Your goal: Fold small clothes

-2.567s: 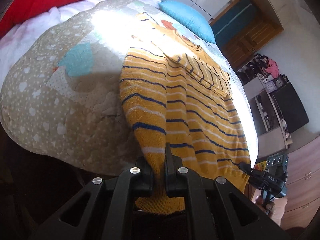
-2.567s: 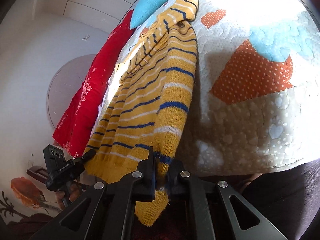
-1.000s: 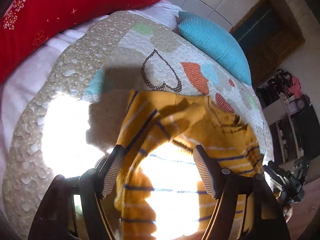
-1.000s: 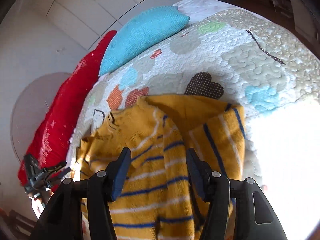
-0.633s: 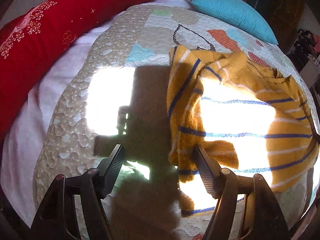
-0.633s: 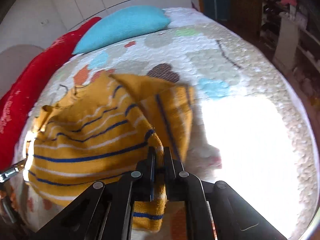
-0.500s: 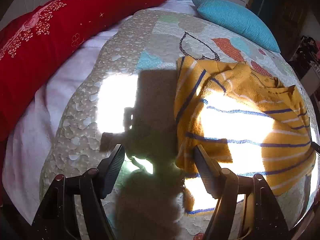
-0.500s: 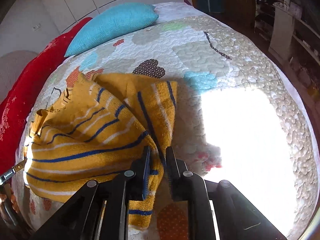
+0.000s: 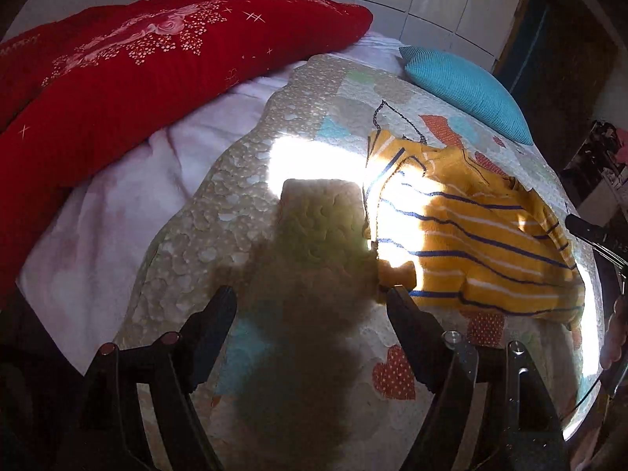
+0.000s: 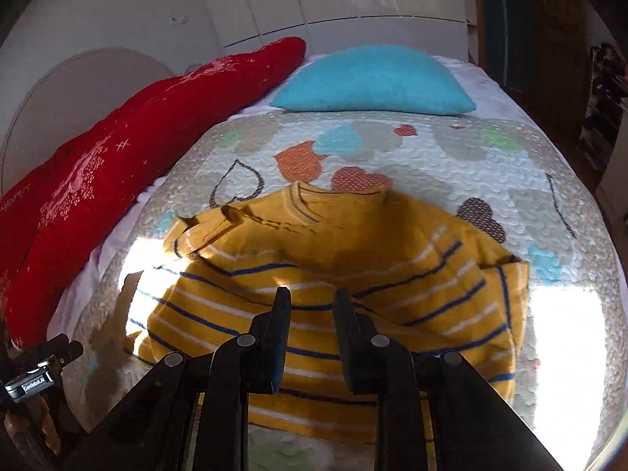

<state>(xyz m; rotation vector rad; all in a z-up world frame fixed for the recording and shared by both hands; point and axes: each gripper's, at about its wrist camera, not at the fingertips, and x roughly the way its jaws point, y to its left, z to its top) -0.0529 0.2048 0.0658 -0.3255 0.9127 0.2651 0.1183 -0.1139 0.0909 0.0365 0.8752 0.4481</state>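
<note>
A yellow sweater with blue and white stripes lies folded on the patchwork quilt, collar at the far side. My right gripper hovers over its near half. The jaws stand a narrow gap apart and are opening, and nothing is pinched between them. In the left wrist view the sweater is at the right. My left gripper is wide and still opening over bare quilt. Its right fingertip is beside the sweater's near corner. Each gripper shows in the other's view: the right gripper, the left gripper.
A long red pillow lies along the left of the bed and a blue cushion at its head. White sheet shows beside the quilt. A dark wooden door and shelves stand to the right.
My right gripper shut on the sweater's edge, then let it go and now stands over the sweater's middle. My left gripper drew away to the left, off the sweater.
</note>
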